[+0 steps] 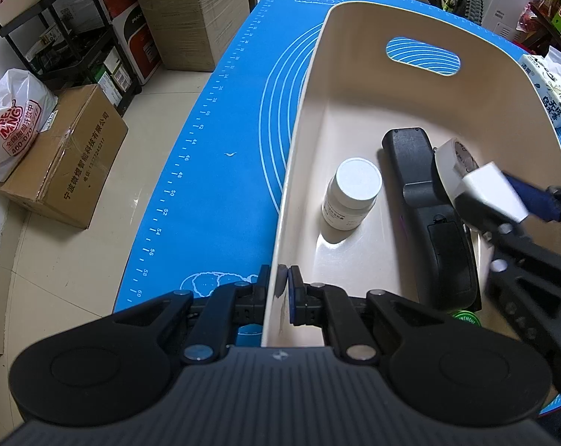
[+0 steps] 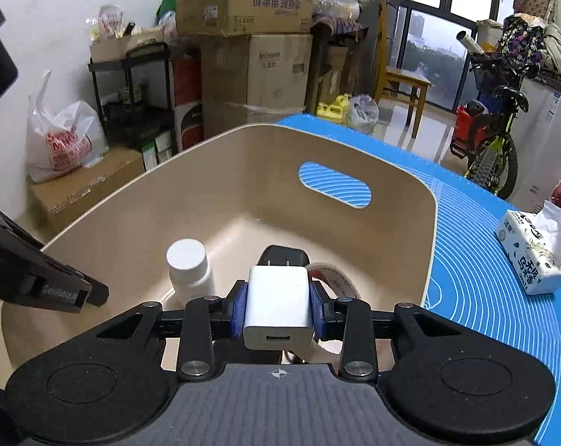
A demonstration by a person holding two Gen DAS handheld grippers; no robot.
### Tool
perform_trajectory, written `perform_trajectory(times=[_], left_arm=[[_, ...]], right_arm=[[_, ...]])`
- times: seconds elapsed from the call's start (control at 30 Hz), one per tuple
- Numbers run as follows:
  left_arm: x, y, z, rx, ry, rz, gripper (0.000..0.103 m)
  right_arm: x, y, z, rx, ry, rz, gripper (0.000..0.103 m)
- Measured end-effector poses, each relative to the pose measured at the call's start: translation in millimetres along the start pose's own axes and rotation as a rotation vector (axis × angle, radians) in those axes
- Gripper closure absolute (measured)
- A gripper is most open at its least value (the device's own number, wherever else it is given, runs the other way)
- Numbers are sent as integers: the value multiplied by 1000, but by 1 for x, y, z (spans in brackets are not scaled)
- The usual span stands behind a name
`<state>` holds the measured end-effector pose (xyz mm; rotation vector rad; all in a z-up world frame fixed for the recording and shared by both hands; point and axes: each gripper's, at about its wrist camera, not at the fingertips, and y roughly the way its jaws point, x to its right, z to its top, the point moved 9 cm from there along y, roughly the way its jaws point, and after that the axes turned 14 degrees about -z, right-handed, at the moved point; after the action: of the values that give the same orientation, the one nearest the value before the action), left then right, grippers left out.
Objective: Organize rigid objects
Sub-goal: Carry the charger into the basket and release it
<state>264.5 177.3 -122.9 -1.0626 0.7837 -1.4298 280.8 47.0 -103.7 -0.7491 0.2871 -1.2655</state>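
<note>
While the left gripper (image 1: 282, 286) pinches the beige plastic bin's (image 2: 427, 200) near-left wall, the right gripper (image 2: 279, 310) clamps a white rectangular charger (image 2: 278, 303) above the bin floor.

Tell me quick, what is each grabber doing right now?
Left gripper: shut on the bin wall.
Right gripper: shut on the white charger, above the bin.

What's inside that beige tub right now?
A white bottle, a black remote, a tape roll and a green-lidded tin, mostly covered by the remote.
</note>
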Motion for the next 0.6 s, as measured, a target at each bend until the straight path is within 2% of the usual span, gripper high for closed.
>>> perform_trajectory(times=[0.1,0.17,0.3,0.4,0.47,0.5,0.53,0.57,0.6], left_arm=[[0,0,0,0,-1,0,93],[0,0,1,1,-3,-2,93],[0,-1,0,3,-5,-2,93],[0,-6,0,19,-1,8,89],[0,-12,1,35,-1,14,86],[0,-15,1,45,0,24,71],[-1,-20,2,63,5,48,61],[-1,-26,3,84,11,68,47],[-1,-32,4,106,16,76,42]], right_arm=[[-3,6,-2,-43,0,1,60],[-2,7,-3,-50,7,-5,53],[4,-1,-1,-27,43,8,50],[11,-11,5,0,74,-4,31],[17,-22,9,24,107,-7,28],[21,-27,12,35,119,-8,26],[24,-33,13,43,131,-15,22],[29,-38,15,49,144,-24,20],[33,-43,15,53,157,-31,16]])
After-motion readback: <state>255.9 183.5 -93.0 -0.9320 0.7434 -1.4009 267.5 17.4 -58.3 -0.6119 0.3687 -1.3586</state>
